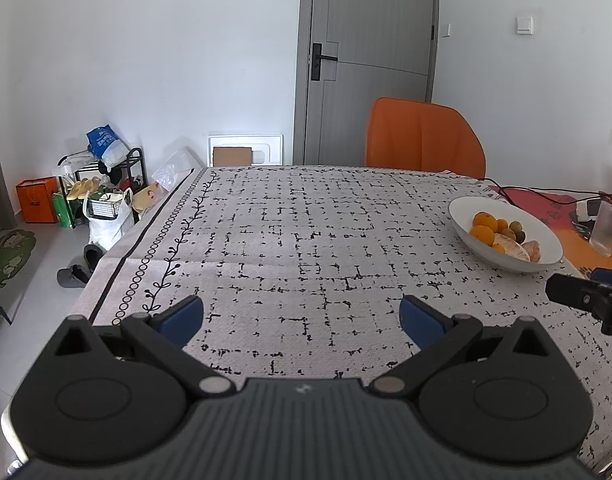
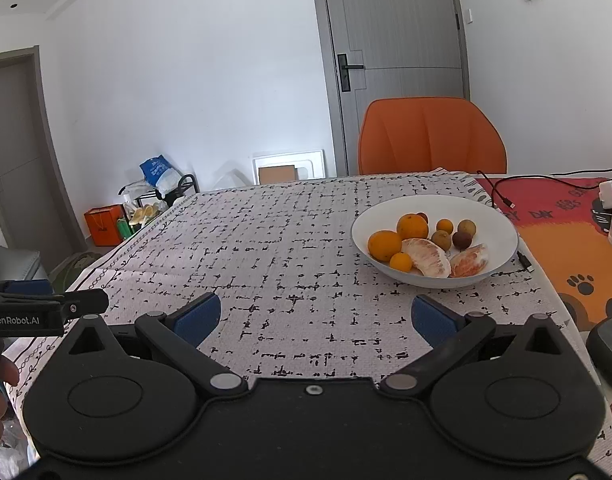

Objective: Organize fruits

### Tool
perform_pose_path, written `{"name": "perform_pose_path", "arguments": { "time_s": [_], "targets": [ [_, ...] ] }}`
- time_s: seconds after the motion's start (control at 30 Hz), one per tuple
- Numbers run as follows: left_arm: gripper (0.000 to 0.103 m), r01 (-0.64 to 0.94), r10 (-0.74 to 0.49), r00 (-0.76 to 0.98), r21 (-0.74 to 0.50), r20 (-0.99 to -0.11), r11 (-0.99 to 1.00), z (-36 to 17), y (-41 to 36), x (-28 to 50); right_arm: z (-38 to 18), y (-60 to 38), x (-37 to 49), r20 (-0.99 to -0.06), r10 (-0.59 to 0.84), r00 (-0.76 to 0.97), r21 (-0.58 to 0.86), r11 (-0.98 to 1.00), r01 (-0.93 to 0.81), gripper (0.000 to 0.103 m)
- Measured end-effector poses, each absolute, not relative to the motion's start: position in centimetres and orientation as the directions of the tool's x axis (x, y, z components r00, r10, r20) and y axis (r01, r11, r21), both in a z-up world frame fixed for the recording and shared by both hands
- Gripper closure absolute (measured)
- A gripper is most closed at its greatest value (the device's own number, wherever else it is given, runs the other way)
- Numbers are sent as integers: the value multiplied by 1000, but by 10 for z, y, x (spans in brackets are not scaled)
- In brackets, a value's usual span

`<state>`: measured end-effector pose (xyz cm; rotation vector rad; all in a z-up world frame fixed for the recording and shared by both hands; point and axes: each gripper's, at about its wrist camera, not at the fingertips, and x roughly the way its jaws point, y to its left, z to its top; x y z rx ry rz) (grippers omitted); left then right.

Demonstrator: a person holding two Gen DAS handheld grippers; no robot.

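Your left gripper point(image 1: 301, 316) is held low over the near part of the table, its two blue-padded fingers point(image 1: 183, 318) spread wide apart with nothing between them. Only the patterned tablecloth point(image 1: 273, 240) shows in the gap. Your right gripper point(image 2: 316, 316) is in the same pose just to the right of it, its blue pads point(image 2: 436, 320) also far apart and empty. Each gripper catches the tip of the other at the edge of its view, so the two are side by side and not touching.

Beyond your right gripper, slightly right of centre, a white bowl point(image 2: 490, 216) sits on the cloth. It holds all the fruit you can see: two larger oranges point(image 2: 412, 226), two smaller orange fruits point(image 2: 400, 262), three small brownish round fruits point(image 2: 441, 239), and two peeled pomelo segments point(image 2: 428, 258) lying at the bowl's near side. From your left gripper the same bowl lies well off to the right, near the table's far right part.

To the right of the bowl the cloth gives way to an orange and red mat point(image 2: 566, 232) with paw prints, crossed by a black cable point(image 2: 502, 196), and a ribbed clear glass point(image 1: 606, 228) stands near the edge. An orange chair point(image 2: 430, 136) is pushed up to the far side of the table, with a grey door point(image 2: 398, 40) behind it.
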<state>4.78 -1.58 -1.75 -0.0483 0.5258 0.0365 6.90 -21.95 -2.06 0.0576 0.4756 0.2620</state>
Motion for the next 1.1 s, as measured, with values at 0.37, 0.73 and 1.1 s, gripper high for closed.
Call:
{"name": "perform_pose_path", "arguments": {
  "time_s": [0.37,0.73,1.1],
  "targets": [
    [0,-49,24,864,-36,-503,998,-18,-14,47,-21,-219,69,-446,262,856,112,965,-237,0],
    [0,-50,26,865,-33,-501,998,-18,-14,46,-20,-218,69,-449,259,855,108,966,-236,0],
    [0,-49,26,865,-34,-501,998,-18,-14,46,-21,-217,70,-449,265,853,103,964,-245,0]
  ]
}}
